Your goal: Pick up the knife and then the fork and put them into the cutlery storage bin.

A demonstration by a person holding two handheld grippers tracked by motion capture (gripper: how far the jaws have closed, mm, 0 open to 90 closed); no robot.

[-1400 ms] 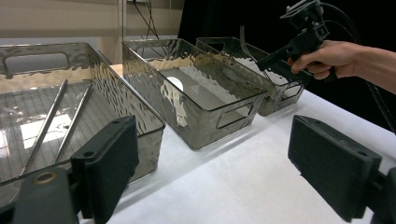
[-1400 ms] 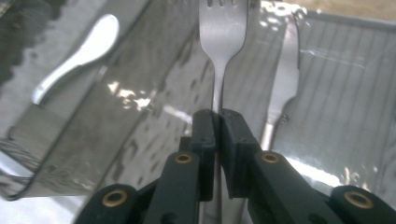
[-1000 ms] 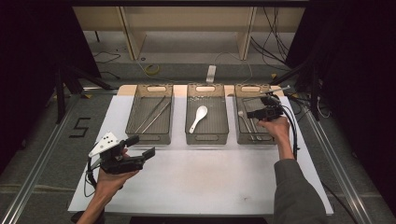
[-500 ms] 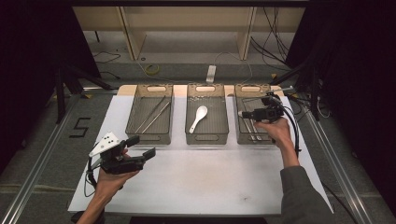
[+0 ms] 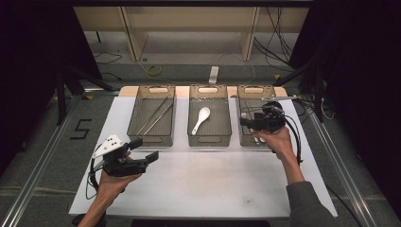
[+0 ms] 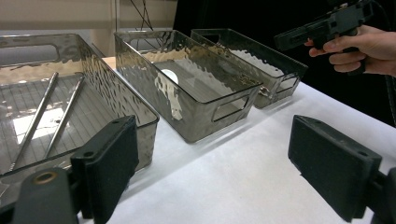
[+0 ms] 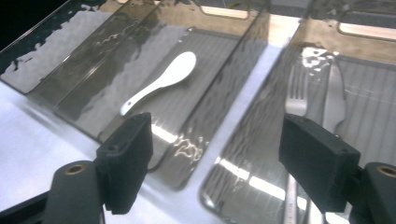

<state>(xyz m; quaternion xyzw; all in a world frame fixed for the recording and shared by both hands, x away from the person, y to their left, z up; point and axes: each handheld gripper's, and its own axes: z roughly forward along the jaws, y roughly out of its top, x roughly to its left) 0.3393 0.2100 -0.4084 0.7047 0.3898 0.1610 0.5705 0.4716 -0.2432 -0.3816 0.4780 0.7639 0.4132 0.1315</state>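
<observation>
Right tool (image 5: 247, 122), jaws just opened and empty, hovers over the right bin (image 5: 242, 101) at 2 o'clock; fork (image 7: 295, 95) and knife (image 7: 335, 100) lie sorted inside.

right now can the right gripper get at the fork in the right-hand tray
Probably yes. The right gripper hangs above the right-hand tray, its jaws open with nothing between them after just opening. The fork lies uncovered beside a knife, and the tray is open-topped. The close knife could make a clean pinch fiddly.
</observation>
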